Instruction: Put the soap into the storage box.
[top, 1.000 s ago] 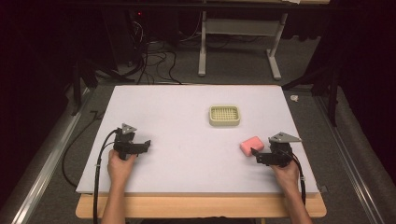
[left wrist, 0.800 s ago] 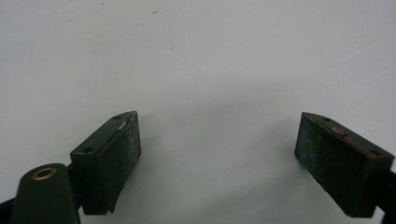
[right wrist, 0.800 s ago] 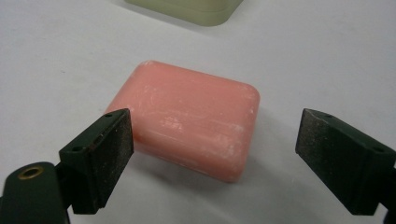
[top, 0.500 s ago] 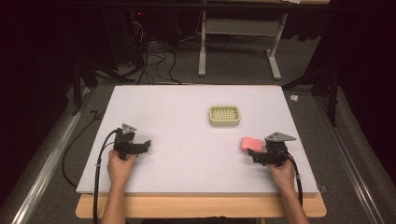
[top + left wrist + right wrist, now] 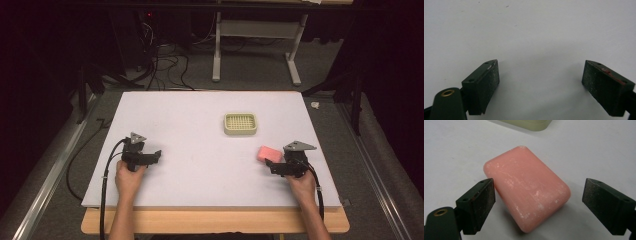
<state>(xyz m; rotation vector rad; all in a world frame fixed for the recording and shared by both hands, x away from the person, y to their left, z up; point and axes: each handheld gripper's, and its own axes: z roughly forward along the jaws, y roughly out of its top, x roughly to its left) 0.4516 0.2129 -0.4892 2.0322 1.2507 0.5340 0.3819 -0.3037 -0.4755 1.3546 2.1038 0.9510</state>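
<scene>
On the left side of the white table (image 5: 200, 125), the left hand (image 5: 129, 177) holds the left gripper (image 5: 156, 155) low over the bare surface, near the front edge. Its cable (image 5: 104, 190) goes down past the front edge of the table. In the left gripper view the two jaws stand wide apart, and between them is only the white table (image 5: 536, 37); nothing is held.

More to the right, in the far half of the table, stands a pale green dish (image 5: 240, 123) with a grid top. It is well apart from both grippers.

Right of the middle and nearer to the person lies the pink soap (image 5: 269, 153), flat on the table. The right gripper (image 5: 270, 164), held by the right hand (image 5: 301, 185), is just beside it. In the right gripper view the soap (image 5: 526, 187) lies partly between the open jaws, turned at an angle. The left pad is very near its edge; whether it touches I cannot tell. The right pad is apart from it. The edge of the dish (image 5: 529, 124) shows at the top of that view, behind the soap
</scene>
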